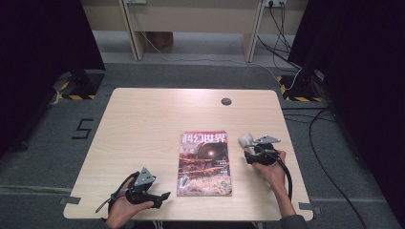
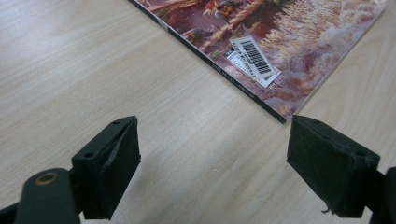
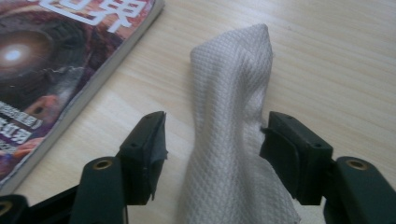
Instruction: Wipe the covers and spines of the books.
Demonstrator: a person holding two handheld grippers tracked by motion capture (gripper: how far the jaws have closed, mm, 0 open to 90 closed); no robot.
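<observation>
A magazine [image 1: 204,164] lies flat mid-bench [image 1: 143,124], barcode corner nearest the front edge. A dark grommet [image 1: 226,101] sits near the far edge.

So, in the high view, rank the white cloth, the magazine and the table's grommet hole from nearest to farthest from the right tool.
1. White cloth: at the right tool, between its jaws.
2. Magazine: just to its left, mid-table.
3. Grommet hole: near the table's far edge.

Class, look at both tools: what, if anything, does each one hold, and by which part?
Nothing is held. The left tool is open over bare table; the white cloth stands between the right tool's open jaws, unclamped.
</observation>
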